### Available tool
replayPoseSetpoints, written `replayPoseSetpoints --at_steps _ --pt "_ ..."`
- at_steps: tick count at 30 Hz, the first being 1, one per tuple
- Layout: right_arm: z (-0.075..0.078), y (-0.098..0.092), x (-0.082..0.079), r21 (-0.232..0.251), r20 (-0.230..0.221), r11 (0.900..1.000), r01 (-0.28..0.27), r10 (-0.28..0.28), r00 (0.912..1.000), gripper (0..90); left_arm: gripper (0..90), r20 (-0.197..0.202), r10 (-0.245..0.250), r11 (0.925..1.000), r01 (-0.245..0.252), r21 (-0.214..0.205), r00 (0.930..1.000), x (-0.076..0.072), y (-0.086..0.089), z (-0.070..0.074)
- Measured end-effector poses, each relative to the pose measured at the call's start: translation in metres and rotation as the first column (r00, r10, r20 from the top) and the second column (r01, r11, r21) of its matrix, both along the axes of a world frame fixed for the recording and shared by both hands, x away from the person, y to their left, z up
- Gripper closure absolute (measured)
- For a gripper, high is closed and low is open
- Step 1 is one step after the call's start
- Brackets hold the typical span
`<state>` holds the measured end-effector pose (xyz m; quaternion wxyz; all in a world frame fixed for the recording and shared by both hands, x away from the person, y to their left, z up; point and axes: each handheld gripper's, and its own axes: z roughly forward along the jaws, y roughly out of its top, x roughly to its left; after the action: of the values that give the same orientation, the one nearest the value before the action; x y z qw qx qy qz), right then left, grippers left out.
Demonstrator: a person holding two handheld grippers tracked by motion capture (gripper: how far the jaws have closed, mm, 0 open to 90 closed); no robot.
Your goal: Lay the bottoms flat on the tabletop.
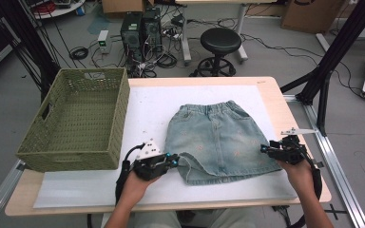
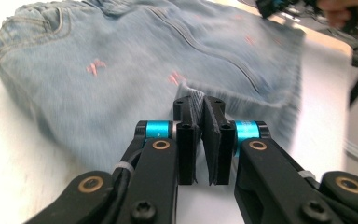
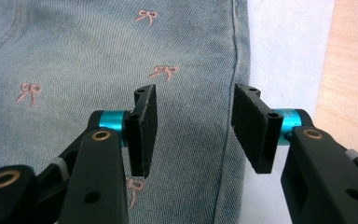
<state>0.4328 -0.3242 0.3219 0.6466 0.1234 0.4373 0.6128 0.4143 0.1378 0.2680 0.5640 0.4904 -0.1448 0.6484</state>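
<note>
A light blue denim skirt (image 1: 217, 140) with small pink bows lies flat on the white mat, waistband at the far side. My left gripper (image 1: 176, 160) is at the skirt's near left hem corner, and its jaws are shut on a fold of the hem (image 2: 195, 100). My right gripper (image 1: 264, 149) hovers at the skirt's right side edge with its jaws open. In the right gripper view the skirt's side seam (image 3: 226, 140) runs between the open pads (image 3: 145, 126), which do not touch it.
A green woven basket (image 1: 78, 118) stands on the table's left side. The white mat (image 1: 147, 109) covers most of the wooden table (image 1: 275, 95). A black stool (image 1: 220, 42), computer towers and cables are on the floor beyond the table. A black frame post (image 1: 332, 57) rises at the right.
</note>
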Motion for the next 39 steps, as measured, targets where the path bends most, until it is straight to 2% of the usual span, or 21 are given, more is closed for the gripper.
replayPoseSetpoints --at_steps 3,5,9,10,12,14,16,18,19,21,22,23,25,28,30,31,32,33,36,39 --pt "0.001 0.0 0.003 0.01 -0.014 0.9994 0.033 -0.033 0.9994 52.3 84.5 -0.002 0.014 0.9999 -0.014 -0.008 0.9999 0.003 0.014 -0.013" --pt "0.001 -0.001 0.006 0.016 -0.025 0.9987 0.049 -0.049 0.9985 53.7 84.6 -0.016 0.026 0.9995 -0.027 -0.019 0.9995 0.007 0.023 -0.019" --pt "0.001 -0.002 0.009 0.011 -0.037 0.9985 0.053 -0.052 0.9979 55.6 81.7 -0.07 0.06 0.9979 -0.061 -0.019 0.9958 0.013 0.038 -0.028" --pt "0.0 -0.003 0.009 0.016 -0.037 0.9986 0.051 -0.051 0.998 55.6 76.9 -0.083 0.069 0.997 -0.072 -0.028 0.9942 0.014 0.041 -0.03" --pt "-0.002 -0.004 0.009 0.016 -0.033 0.9988 0.047 -0.046 0.9984 55.6 60.0 -0.101 0.066 0.9953 -0.073 -0.064 0.9927 0.013 0.049 -0.031" --pt "-0.005 -0.006 0.008 0.017 -0.025 0.9989 0.044 -0.044 0.9987 55.7 55.1 -0.093 0.032 0.9939 -0.042 -0.102 0.9952 0.01 0.056 -0.031" --pt "-0.008 -0.005 0.009 0.012 -0.031 0.9987 0.049 -0.049 0.9983 57.0 49.5 -0.092 -0.023 0.9912 0.011 -0.132 0.9954 0.008 0.057 -0.026" --pt "-0.009 -0.005 0.011 0.002 -0.035 0.9975 0.07 -0.07 0.997 59.2 49.0 -0.085 -0.069 0.9869 0.055 -0.151 0.994 0.006 0.053 -0.021" --pt "-0.01 -0.005 0.012 -0.001 -0.038 0.9972 0.075 -0.075 0.9964 59.5 48.9 -0.086 -0.091 0.987 0.079 -0.14 0.9921 0.005 0.048 -0.016" --pt "-0.011 -0.006 0.013 -0.001 -0.04 0.9973 0.073 -0.073 0.9965 63.5 48.6 -0.093 -0.108 0.9847 0.094 -0.147 0.9897 0.006 0.037 -0.007" --pt "-0.012 -0.006 0.014 -0.006 -0.04 0.9969 0.078 -0.079 0.9961 65.5 48.2 -0.102 -0.106 0.9832 0.089 -0.16 0.9892 0.008 0.032 -0.001" --pt "-0.012 -0.006 0.014 -0.01 -0.038 0.9965 0.083 -0.083 0.9958 69.8 47.8 -0.115 -0.103 0.9786 0.08 -0.19 0.988 0.01 0.027 0.005" --pt "-0.013 -0.008 0.013 -0.019 -0.033 0.9951 0.098 -0.098 0.9946 81.0 45.8 -0.152 -0.1 0.9742 0.066 -0.216 0.9832 0.016 0.018 0.014" --pt "-0.015 -0.01 0.013 -0.045 -0.022 0.9939 0.1 -0.101 0.9946 87.1 44.2 -0.21 -0.015 0.9799 -0.027 -0.197 0.9776 0.024 0.002 0.022" --pt "-0.017 -0.01 0.012 -0.053 -0.011 0.9928 0.107 -0.108 0.9941 88.2 47.6 -0.221 0.032 0.9775 -0.076 -0.197 0.9747 0.027 -0.004 0.022" --pt "-0.018 -0.01 0.011 -0.051 0.0 0.9933 0.104 -0.104 0.9946 88.4 58.4 -0.215 0.056 0.9767 -0.098 -0.191 0.975 0.027 -0.005 0.021" --pt "-0.019 -0.01 0.01 -0.047 0.012 0.9938 0.101 -0.1 0.9949 88.6 77.3 -0.185 0.095 0.9713 -0.132 -0.198 0.9781 0.026 -0.005 0.018" --pt "-0.021 -0.011 0.009 -0.042 0.017 0.9945 0.096 -0.095 0.9953 88.7 85.7 -0.176 0.115 0.9686 -0.149 -0.199 0.9776 0.024 -0.002 0.017" --pt "-0.024 -0.013 0.005 -0.053 0.026 0.9961 0.071 -0.069 0.9973 88.8 86.7 -0.159 0.103 0.9676 -0.136 -0.213 0.9819 0.015 0.011 0.012" --pt "-0.033 -0.009 -0.002 -0.073 0.041 0.9953 0.063 -0.06 0.9973 88.7 85.5 -0.139 0.069 0.9727 -0.098 -0.21 0.9879 0.006 0.023 0.003"
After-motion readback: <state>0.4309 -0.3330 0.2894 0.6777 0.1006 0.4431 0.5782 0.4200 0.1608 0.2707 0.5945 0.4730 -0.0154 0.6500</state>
